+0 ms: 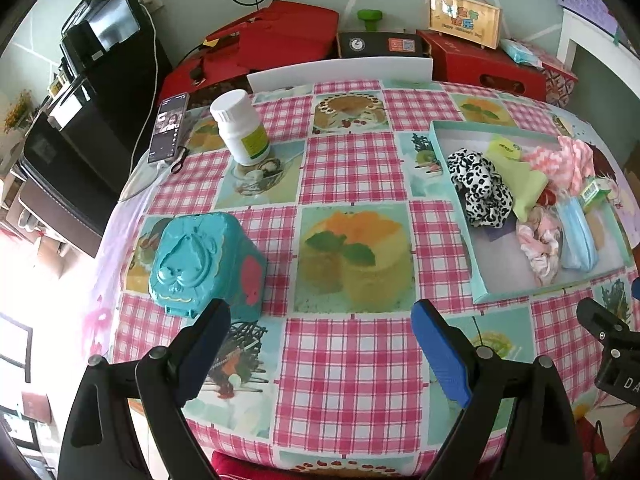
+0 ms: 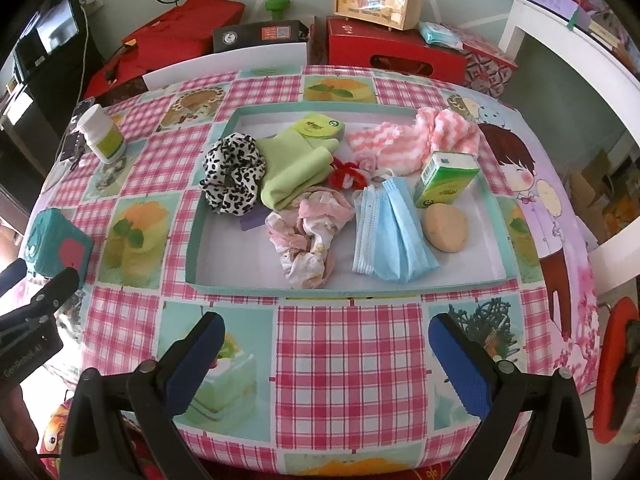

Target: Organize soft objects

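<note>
Right wrist view: the bench [image 2: 348, 352] under its checked cloth carries a shallow teal tray [image 2: 192, 240] holding the soft things, among them a blue face mask [image 2: 390, 232], a green cloth [image 2: 296, 168] and a leopard scrunchie [image 2: 232, 176]. The right hand-held gripper [image 2: 326, 356] tilts steeply down before the tray, jaws wide, empty. The left hand-held gripper [image 1: 320, 344] likewise gapes empty over bare cloth beside a teal box [image 1: 204, 260].

My left gripper [image 1: 320, 354]: hanging wide open over the tablecloth [image 1: 352, 364].
Teal box [image 1: 204, 264] sitting near my left finger; tray [image 1: 478, 276] holding leopard scrunchie [image 1: 478, 188], masks.
</note>
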